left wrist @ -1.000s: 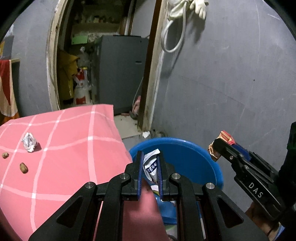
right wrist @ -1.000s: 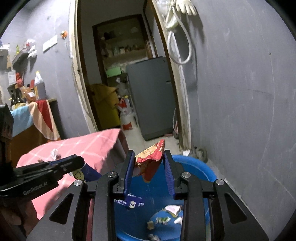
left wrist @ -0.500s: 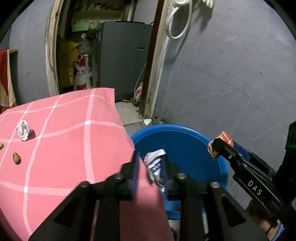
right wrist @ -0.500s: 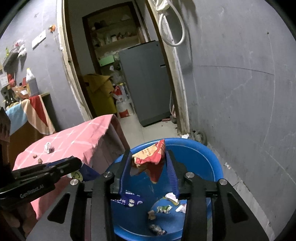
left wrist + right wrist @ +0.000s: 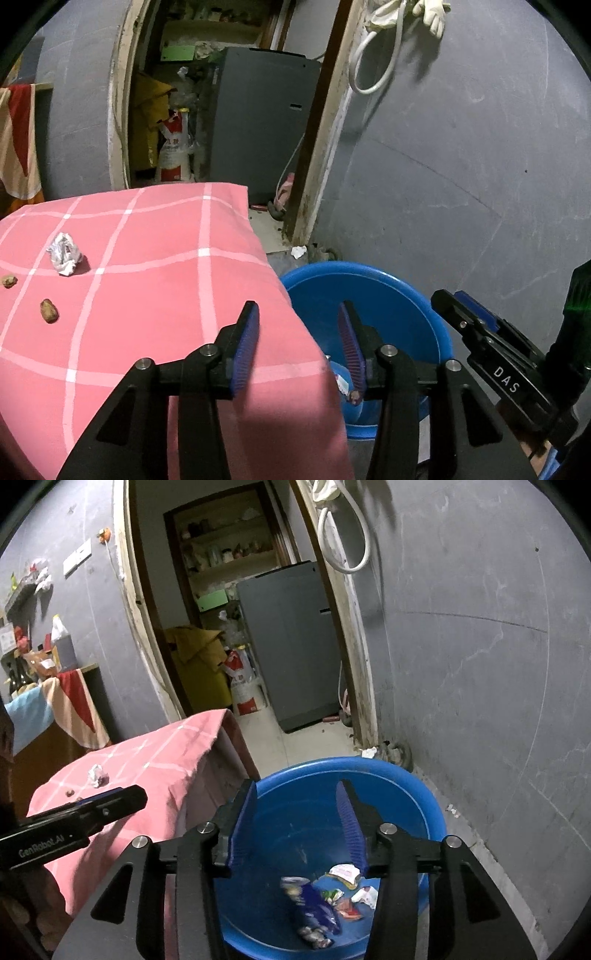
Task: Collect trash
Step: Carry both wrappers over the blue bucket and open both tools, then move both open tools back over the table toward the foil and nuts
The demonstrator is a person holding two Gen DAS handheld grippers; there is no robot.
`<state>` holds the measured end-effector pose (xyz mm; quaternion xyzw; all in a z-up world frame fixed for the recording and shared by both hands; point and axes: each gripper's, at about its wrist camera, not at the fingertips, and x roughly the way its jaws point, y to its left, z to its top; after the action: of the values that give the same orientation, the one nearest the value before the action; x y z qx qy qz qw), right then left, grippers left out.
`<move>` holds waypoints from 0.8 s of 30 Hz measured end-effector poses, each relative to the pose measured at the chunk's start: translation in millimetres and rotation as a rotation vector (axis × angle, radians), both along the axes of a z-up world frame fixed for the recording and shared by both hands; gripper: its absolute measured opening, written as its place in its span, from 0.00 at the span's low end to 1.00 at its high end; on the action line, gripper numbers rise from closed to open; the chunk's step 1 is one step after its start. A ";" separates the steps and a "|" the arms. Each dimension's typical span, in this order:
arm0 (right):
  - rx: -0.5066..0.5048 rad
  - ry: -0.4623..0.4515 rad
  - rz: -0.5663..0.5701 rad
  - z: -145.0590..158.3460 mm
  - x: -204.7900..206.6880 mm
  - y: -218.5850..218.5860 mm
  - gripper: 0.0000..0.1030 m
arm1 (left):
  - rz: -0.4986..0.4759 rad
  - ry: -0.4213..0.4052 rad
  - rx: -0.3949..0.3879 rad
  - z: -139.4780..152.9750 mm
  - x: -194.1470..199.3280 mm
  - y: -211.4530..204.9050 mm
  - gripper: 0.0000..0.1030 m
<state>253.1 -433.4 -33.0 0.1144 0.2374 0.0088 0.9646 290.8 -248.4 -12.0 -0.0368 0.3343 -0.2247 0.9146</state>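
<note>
Both grippers hang over the blue basin (image 5: 424, 801) beside the pink checked tablecloth (image 5: 147, 258): the left gripper (image 5: 298, 343) and the right gripper (image 5: 295, 819) each have their jaws parted and still widening, with nothing between the pads. Discarded wrappers, among them a blue wrapper (image 5: 314, 910), lie on the basin floor. A crumpled paper ball (image 5: 64, 253) and two brown scraps (image 5: 49, 311) remain on the cloth, well apart from the basin.

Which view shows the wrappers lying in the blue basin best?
The right wrist view: it looks down into the blue basin, with the wrappers on its floor. The left wrist view shows mostly the basin's far wall; the pink tablecloth hides nearly all the trash.
</note>
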 end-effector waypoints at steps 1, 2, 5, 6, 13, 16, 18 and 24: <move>-0.001 -0.006 0.000 1.9 -0.4 0.6 0.45 | 0.006 -0.008 -0.007 2.3 -0.8 3.1 0.47; -0.002 -0.014 0.000 4.1 -1.1 1.2 0.47 | 0.012 -0.017 -0.013 4.0 -2.2 5.3 0.52; -0.011 -0.038 0.005 12.8 -3.8 6.2 0.50 | 0.031 -0.050 -0.040 12.5 -6.0 16.3 0.58; -0.017 -0.047 0.006 16.0 -4.3 8.8 0.53 | 0.039 -0.060 -0.046 15.4 -7.1 20.4 0.59; -0.049 -0.130 0.031 41.0 -10.4 30.9 0.80 | 0.113 -0.176 -0.104 38.8 -21.9 61.3 0.87; -0.052 -0.171 0.046 50.8 -13.2 41.0 0.92 | 0.157 -0.246 -0.095 50.5 -30.8 78.6 0.97; -0.056 -0.204 0.058 57.8 -16.4 49.7 1.00 | 0.178 -0.288 -0.082 57.1 -37.8 89.2 0.97; -0.072 -0.283 0.103 74.7 -21.4 79.8 1.00 | 0.254 -0.365 -0.067 71.2 -55.0 122.7 0.97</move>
<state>231.6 -353.5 41.6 0.0651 0.1048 0.0660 0.9902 235.8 -125.7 59.3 -0.0677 0.1480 -0.1216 0.9791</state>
